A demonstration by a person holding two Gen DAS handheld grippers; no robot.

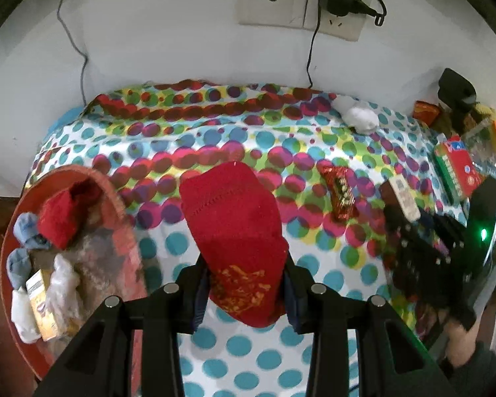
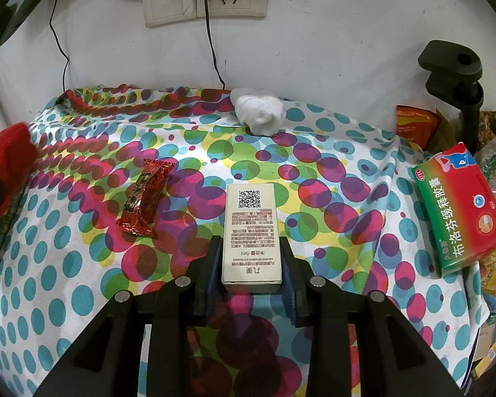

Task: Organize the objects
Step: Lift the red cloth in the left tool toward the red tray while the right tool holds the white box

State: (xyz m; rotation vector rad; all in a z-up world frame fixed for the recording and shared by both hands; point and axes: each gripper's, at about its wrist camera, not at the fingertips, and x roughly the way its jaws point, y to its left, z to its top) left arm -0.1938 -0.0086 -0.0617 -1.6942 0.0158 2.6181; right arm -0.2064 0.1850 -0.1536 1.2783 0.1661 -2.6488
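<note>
Socks are the business in the left wrist view: your left gripper [image 1: 244, 284] is clenching its jaws on a red sock [image 1: 233, 225] with gold print, hanging above the dotted cloth [image 1: 188, 122] on the counter. At far left, a red basket [image 1: 115, 195] is holding another red sock [image 1: 61, 221], blue socks [image 1: 26, 231] and a small box [image 1: 41, 307]. Your right gripper [image 1: 423, 231] is showing blurred at right.

In the right wrist view, your right gripper [image 2: 251, 261] is grasping a white box [image 2: 250, 235] with a QR code, resting on the cloth. A red candy wrapper [image 2: 142, 203] is lying just left of it, a white sock ball [image 2: 259, 112] far by the wall, and a green-and-red medicine box [image 2: 459, 208] at right.
</note>
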